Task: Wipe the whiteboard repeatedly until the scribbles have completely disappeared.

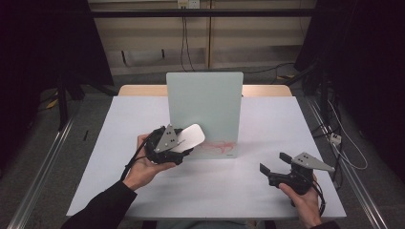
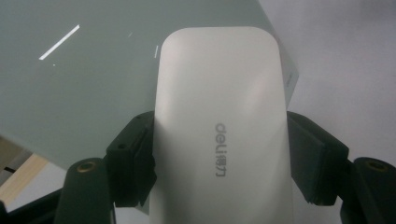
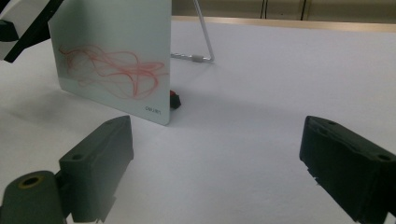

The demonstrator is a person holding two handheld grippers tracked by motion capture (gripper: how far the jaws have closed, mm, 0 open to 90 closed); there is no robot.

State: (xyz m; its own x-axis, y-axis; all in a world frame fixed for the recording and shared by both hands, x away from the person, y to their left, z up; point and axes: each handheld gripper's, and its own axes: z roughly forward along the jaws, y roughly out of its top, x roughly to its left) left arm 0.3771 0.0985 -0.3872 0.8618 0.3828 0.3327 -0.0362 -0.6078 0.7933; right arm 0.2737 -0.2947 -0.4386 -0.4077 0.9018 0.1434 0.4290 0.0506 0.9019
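Note:
A pale green glass board (image 1: pixel 205 105) stands upright at the middle of the white table (image 1: pixel 119 191), with red scribbles (image 1: pixel 217 145) low on its face. My left gripper (image 1: pixel 184 143) is shut on a white eraser (image 1: pixel 189 137) and holds it against the board's lower left, beside the scribbles. In the left gripper view the eraser (image 2: pixel 219 130) sits between both pads, its end over the board (image 2: pixel 93 84). My right gripper (image 1: pixel 274 162) hovers open at the front right, nothing between its jaws. The right gripper view shows the scribbles (image 3: pixel 112 70) on the board (image 3: pixel 116 28).
A thin wire stand (image 3: pixel 203 42) props the board from behind, and a small red thing (image 3: pixel 174 99) lies at its rear corner. A wooden strip (image 1: pixel 267 89) edges the table's far side. Metal rails and cables (image 1: pixel 334 138) run along the right.

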